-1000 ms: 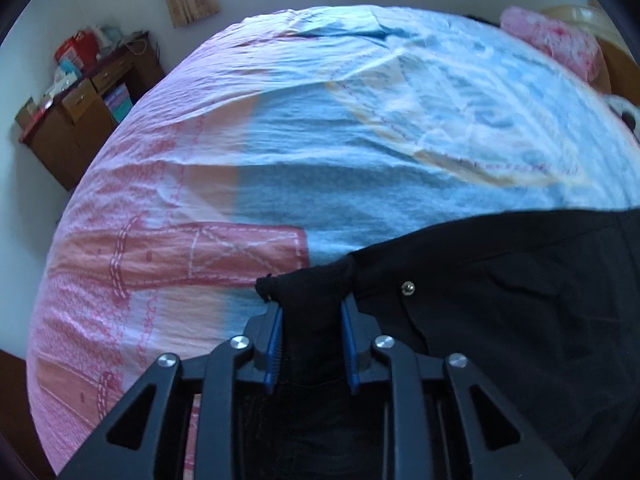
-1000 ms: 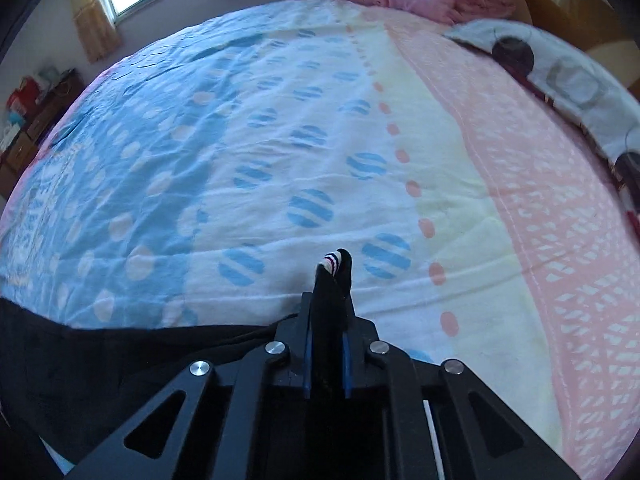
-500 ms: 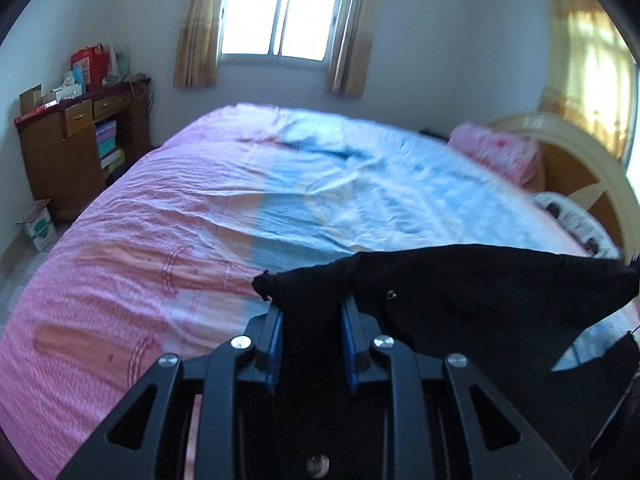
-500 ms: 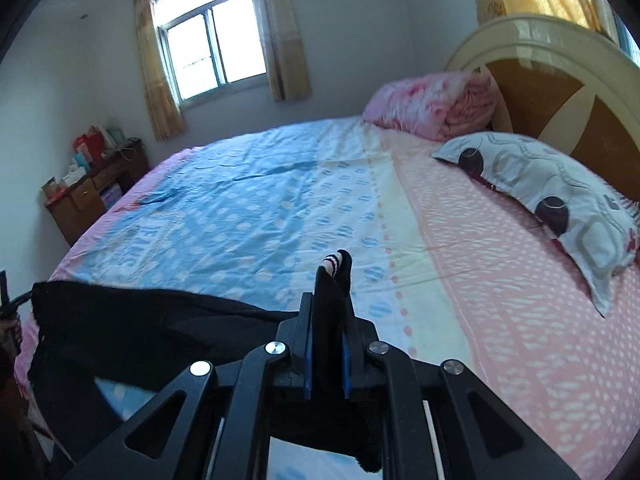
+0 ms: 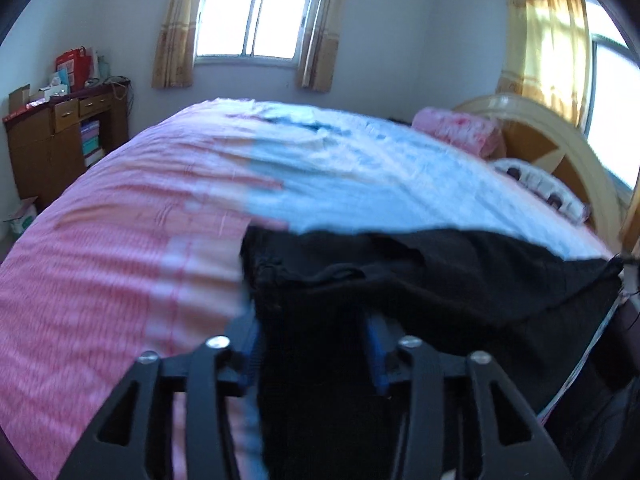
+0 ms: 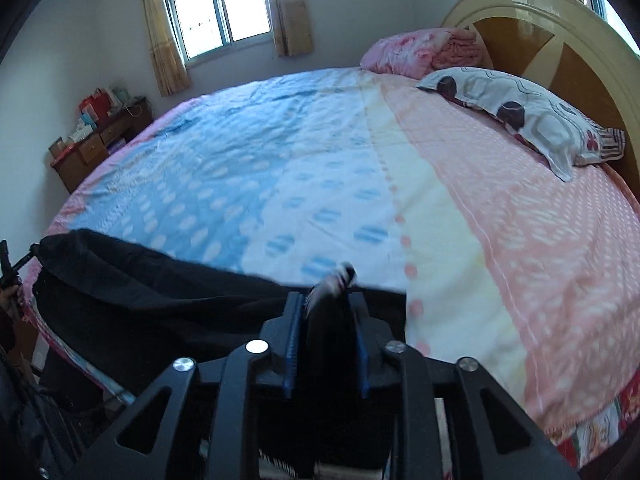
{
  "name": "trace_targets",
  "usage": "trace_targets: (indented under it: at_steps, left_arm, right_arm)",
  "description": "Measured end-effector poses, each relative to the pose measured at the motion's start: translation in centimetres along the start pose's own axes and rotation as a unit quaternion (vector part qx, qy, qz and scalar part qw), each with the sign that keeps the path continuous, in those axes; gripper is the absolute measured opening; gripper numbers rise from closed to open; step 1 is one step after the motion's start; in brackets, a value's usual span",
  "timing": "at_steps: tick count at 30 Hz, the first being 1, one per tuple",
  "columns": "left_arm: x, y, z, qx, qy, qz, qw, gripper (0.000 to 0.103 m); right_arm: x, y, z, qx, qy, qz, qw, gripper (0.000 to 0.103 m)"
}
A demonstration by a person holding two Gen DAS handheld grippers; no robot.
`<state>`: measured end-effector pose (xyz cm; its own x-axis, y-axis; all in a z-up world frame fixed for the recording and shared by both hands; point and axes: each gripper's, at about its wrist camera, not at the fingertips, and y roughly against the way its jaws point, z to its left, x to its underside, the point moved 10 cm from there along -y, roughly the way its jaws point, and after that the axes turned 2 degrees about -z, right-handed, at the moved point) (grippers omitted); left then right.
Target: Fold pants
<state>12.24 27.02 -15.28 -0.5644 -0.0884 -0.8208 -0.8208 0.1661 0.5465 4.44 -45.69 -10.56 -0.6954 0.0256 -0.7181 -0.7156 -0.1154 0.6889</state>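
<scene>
The black pants [image 5: 440,280] hang stretched in the air between my two grippers, above the near edge of the bed. My left gripper [image 5: 312,320] is shut on one end of the pants; the cloth bunches between its blue pads and hides the fingertips. My right gripper [image 6: 326,304] is shut on the other end of the pants [image 6: 140,292], with a striped tag poking out above the pads. The cloth sags down toward the bed's edge.
The bed [image 6: 360,168] has a pink, blue and cream cover. A patterned pillow [image 6: 532,120] and a folded pink blanket [image 6: 424,52] lie by the headboard [image 6: 540,32]. A wooden dresser [image 5: 56,140] stands at the far left under the window wall.
Both grippers have lifted the pants off the bed and tilted up, so the room now shows. The pants went from lying flat to hanging stretched between them.
</scene>
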Motion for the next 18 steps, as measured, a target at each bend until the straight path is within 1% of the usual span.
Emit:
trace_targets:
  at_steps: [1,3,5,6,8,9,11,13,14,15,17,18]
  left_arm:
    - [0.6,0.1,0.0,-0.001,-0.003,0.005,1.0000,0.051]
    - [1.5,0.2,0.1,-0.004,0.000,0.012,0.9999,0.051]
    - [2.2,0.3,0.3,-0.004,0.010,0.013,0.9999,0.052]
    - [2.3,0.3,0.5,-0.007,0.013,0.011,0.9998,0.054]
    - [2.4,0.4,0.5,-0.024,0.008,0.010,0.9996,0.065]
    - [2.4,0.6,0.4,-0.031,-0.001,0.007,0.9995,0.065]
    - [2.2,0.7,0.0,-0.041,-0.022,0.007,0.9989,0.065]
    - [1.9,0.8,-0.4,-0.056,-0.041,0.003,0.9976,0.065]
    - [1.6,0.8,-0.7,-0.055,-0.048,0.001,0.9974,0.065]
    - [1.4,0.7,-1.0,-0.052,-0.056,0.000,0.9971,0.065]
    - [1.1,0.1,-1.6,-0.057,-0.076,0.005,0.9955,0.065]
    - [1.0,-0.3,-1.9,-0.058,-0.083,0.009,0.9948,0.065]
  right_arm:
    - [0.6,0.6,0.1,0.007,0.005,0.005,1.000,0.030]
    - [1.2,1.5,0.2,0.014,0.012,0.009,1.000,0.039]
    - [1.3,3.0,0.6,0.029,0.021,0.003,0.999,0.042]
    - [1.1,3.6,0.8,0.032,0.021,-0.004,0.999,0.042]
    - [0.1,5.1,2.2,0.029,0.023,-0.024,0.999,0.042]
    - [-0.4,5.7,3.2,0.024,0.027,-0.035,0.999,0.042]
    - [-1.0,6.3,6.8,0.002,0.051,-0.045,0.998,0.042]
    - [-0.9,5.9,11.8,-0.021,0.112,-0.040,0.993,0.042]
    - [-0.7,5.5,13.5,-0.026,0.135,-0.034,0.990,0.042]
    - [-0.3,4.7,16.3,-0.035,0.171,-0.024,0.984,0.042]
    - [0.5,2.9,20.3,-0.040,0.213,-0.009,0.976,0.042]
    - [1.2,1.4,23.1,-0.048,0.240,0.004,0.970,0.042]
